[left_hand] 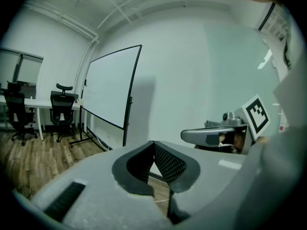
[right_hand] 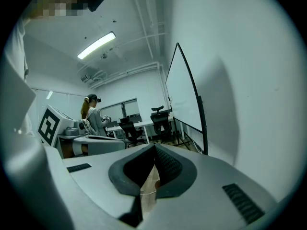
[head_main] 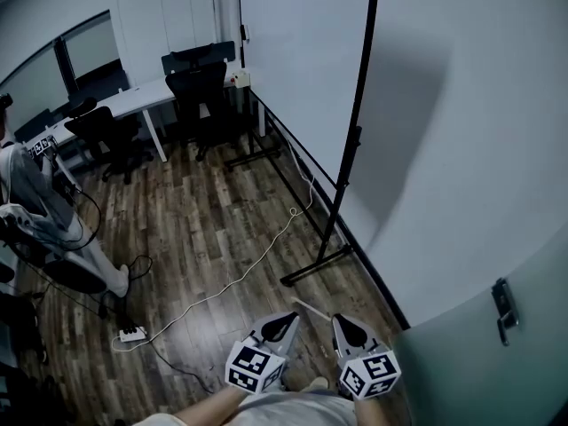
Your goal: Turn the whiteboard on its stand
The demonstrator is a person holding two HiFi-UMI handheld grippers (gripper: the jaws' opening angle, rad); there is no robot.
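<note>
The whiteboard (head_main: 302, 60) stands upright on a black wheeled stand (head_main: 316, 269) close to the pale wall, its edge-on side post nearest me. It also shows in the left gripper view as the whiteboard (left_hand: 109, 86) and in the right gripper view as the whiteboard (right_hand: 183, 99), some way ahead. My left gripper (head_main: 291, 319) and right gripper (head_main: 343, 321) hang side by side low in the head view, well short of the stand. Both are shut with nothing between the jaws. The left gripper (left_hand: 153, 143) and right gripper (right_hand: 154, 146) point toward the board.
A white cable (head_main: 240, 278) runs over the wood floor to a power strip (head_main: 133, 334). Office chairs (head_main: 197, 91) and a white desk (head_main: 133, 100) stand at the back. A person (head_main: 35, 202) stands at the left. A door with a handle (head_main: 504, 309) is at my right.
</note>
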